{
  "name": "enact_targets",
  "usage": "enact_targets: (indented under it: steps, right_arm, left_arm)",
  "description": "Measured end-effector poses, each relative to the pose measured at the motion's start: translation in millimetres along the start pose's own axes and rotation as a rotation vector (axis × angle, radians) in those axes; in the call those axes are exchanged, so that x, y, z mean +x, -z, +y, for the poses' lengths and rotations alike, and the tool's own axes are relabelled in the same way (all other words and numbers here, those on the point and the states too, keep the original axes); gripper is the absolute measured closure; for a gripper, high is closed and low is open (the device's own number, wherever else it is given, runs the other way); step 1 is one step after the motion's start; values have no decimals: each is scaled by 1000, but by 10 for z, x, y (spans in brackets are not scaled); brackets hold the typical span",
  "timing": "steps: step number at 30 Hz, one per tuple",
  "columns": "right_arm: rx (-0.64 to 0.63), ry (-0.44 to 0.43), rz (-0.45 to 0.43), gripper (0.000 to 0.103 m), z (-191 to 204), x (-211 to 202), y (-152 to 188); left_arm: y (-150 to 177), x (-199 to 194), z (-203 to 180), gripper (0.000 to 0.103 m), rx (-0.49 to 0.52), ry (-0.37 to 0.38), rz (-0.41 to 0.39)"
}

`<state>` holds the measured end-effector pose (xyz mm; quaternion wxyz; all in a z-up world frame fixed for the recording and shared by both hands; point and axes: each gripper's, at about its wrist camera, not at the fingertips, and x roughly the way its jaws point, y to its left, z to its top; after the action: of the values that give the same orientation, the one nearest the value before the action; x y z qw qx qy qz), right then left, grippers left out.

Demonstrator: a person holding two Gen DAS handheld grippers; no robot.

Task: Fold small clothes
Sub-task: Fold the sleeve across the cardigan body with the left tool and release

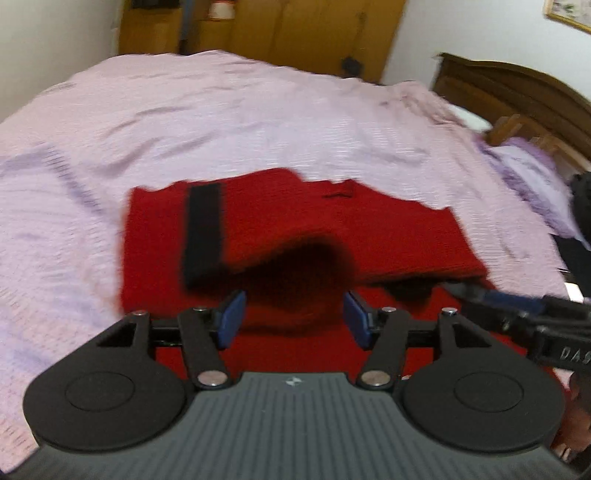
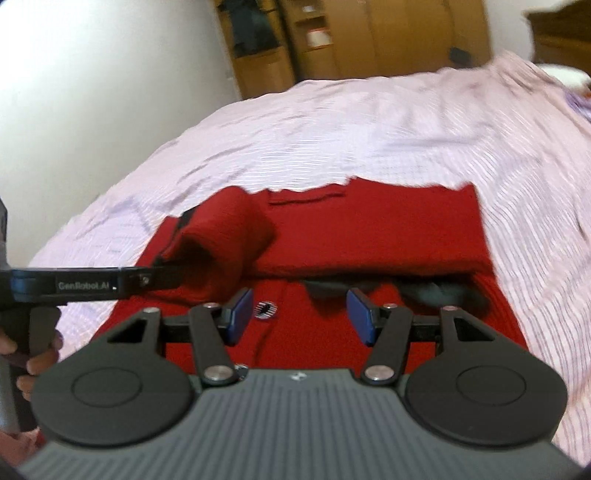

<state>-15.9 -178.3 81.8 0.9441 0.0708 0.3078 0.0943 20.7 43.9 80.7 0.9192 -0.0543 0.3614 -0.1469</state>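
Note:
A small red knitted garment (image 1: 258, 236) with black trim (image 1: 203, 232) lies partly folded on the pink bedspread (image 1: 221, 122). My left gripper (image 1: 295, 317) is open and empty, just above the garment's near part. The right gripper's fingers (image 1: 480, 291) reach in from the right at the fold's edge. In the right wrist view the garment (image 2: 369, 232) has a rolled red sleeve (image 2: 229, 229) at the left and a silver button (image 2: 265, 309) near me. My right gripper (image 2: 300, 314) is open and empty over it. The left gripper's finger (image 2: 92, 284) reaches across to the sleeve.
A wooden headboard (image 1: 517, 96) and a lilac pillow (image 1: 528, 173) are at the right. Wooden wardrobes (image 1: 295, 29) stand beyond the bed. A white wall (image 2: 92, 92) is at the left. A hand (image 2: 33, 362) holds the left gripper's handle.

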Motion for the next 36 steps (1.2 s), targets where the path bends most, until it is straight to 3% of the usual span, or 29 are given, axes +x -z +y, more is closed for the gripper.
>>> enact_targets:
  steps: [4, 8, 14, 21, 25, 27, 29, 36]
  right_arm:
    - [-145, 26, 24, 44, 340, 167, -146]
    - [-316, 48, 31, 33, 652, 398, -257]
    - [-466, 65, 68, 33, 1003, 758, -372]
    - [-766, 118, 54, 33, 1424, 1027, -243]
    - [-857, 159, 60, 35, 1469, 1194, -173]
    - [-867, 186, 27, 50, 1436, 1220, -169]
    - [-832, 203, 6, 85, 1368, 1206, -221]
    - [-570, 233, -111, 88, 933, 898, -595]
  left_arm:
    - [65, -119, 240, 39, -38, -116, 12]
    - [96, -166, 418, 39, -62, -188, 13]
    - [146, -140, 544, 39, -100, -210, 20]
    - [168, -55, 555, 39, -117, -222, 28]
    - [178, -28, 584, 39, -127, -225, 30]
    - [178, -21, 587, 39, -125, -231, 29]
    - [173, -1, 592, 39, -123, -235, 28]
    - [134, 110, 575, 39, -114, -239, 26]
